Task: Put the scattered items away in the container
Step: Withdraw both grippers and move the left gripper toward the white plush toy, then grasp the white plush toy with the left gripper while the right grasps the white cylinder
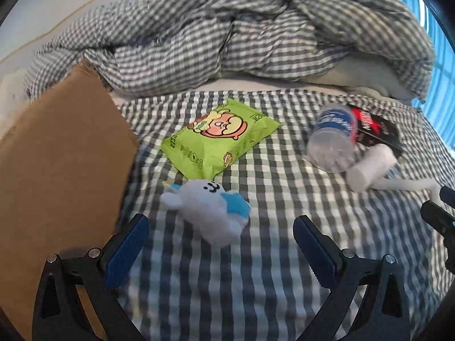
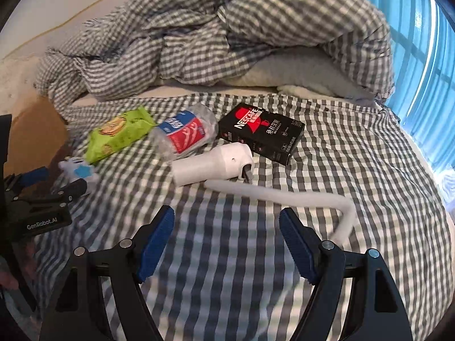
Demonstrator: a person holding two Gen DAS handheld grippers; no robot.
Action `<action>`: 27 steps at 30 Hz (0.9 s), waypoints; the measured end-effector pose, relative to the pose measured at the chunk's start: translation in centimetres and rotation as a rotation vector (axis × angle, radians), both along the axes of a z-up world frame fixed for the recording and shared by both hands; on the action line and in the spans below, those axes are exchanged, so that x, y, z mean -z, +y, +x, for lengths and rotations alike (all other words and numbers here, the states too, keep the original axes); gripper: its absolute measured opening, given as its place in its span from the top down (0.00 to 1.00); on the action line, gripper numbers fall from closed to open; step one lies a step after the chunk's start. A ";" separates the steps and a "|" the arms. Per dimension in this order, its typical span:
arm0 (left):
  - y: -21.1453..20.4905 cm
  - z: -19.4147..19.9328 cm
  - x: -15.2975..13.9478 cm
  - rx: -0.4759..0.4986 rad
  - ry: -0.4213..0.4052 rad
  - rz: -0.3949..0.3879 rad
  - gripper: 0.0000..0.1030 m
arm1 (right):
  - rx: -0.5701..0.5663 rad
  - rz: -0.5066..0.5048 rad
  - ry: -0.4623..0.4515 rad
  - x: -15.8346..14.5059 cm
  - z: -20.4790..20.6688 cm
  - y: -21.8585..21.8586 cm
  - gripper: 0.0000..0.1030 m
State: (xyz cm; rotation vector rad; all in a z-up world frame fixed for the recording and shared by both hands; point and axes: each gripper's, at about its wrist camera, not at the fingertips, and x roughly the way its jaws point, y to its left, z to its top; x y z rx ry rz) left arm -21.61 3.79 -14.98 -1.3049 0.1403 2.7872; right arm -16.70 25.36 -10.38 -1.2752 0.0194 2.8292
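Two blue-padded fingers of the left claw (image 1: 220, 233) stand wide apart with nothing between them, low over the grey and white checked bed sheet (image 1: 256, 284). Just ahead of them lies a small white plush toy with blue bits (image 1: 207, 210). Its top end touches a flat green snack bag with a cartoon face (image 1: 219, 137).

To the left stands a brown cardboard box (image 1: 62, 170). Only its outer wall shows, so I cannot tell what is inside.

Off to the right lie a clear plastic bottle with a blue and red label (image 1: 332, 139), a white plastic tube-shaped gadget with a long white cord (image 1: 369, 170) and a black coffee box with red print (image 1: 375, 130), all bunched close together. The bottle leans against the black box, and the white gadget touches the bottle.

Behind everything sits a big crumpled checked blanket (image 1: 227, 34). Open sheet lies between the toy and the bottle.

The right claw (image 2: 227, 236) is also wide open and holds nothing. Its view shows the black box's white letters clearly, and the cord (image 2: 284, 196) bending just in front of the right finger. It also shows the left claw from the side, near the toy (image 2: 79, 170). The box shows there only as a brown corner (image 2: 37, 130).
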 end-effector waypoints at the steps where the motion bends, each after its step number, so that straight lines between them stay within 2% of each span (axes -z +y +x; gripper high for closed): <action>1: 0.0 -0.5 0.6 -0.003 -0.010 0.001 0.00 | -0.001 0.001 -0.002 0.2 -0.6 0.0 0.26; 7: -0.3 -2.5 4.0 -0.011 -0.082 0.029 0.00 | -0.039 0.041 -0.010 1.5 -4.8 -1.2 0.24; 8: -0.3 -2.5 4.1 -0.006 -0.082 0.036 0.07 | -0.045 0.040 -0.010 1.6 -5.3 -1.3 0.23; 9: -0.2 -2.4 4.2 0.008 -0.081 0.044 0.26 | -0.050 0.036 -0.008 1.7 -5.6 -1.3 0.20; 10: -0.1 -2.3 4.0 0.019 -0.073 0.048 0.36 | -0.055 0.029 -0.007 1.7 -5.9 -1.3 0.14; 11: 0.0 -2.0 3.8 0.030 -0.061 0.047 0.59 | -0.064 0.017 -0.008 1.8 -6.1 -1.3 0.12; 12: 0.1 -1.8 3.5 0.039 -0.056 0.044 0.74 | -0.074 0.009 -0.010 1.9 -6.3 -1.3 0.10; 16: 0.1 -1.0 2.9 0.046 -0.059 0.054 0.80 | -0.092 0.066 -0.013 2.3 -6.7 -1.9 0.07; 17: 0.0 -0.8 2.7 0.048 -0.054 0.061 0.91 | -0.098 0.082 -0.020 2.4 -6.9 -2.1 0.07; 21: 0.0 -0.8 2.2 0.044 -0.041 0.064 0.93 | -0.097 0.141 -0.024 2.9 -7.1 -3.1 0.07; 27: 0.2 -1.6 3.4 0.026 -0.052 0.039 0.92 | -0.051 0.260 -0.029 4.6 -7.8 -5.6 0.07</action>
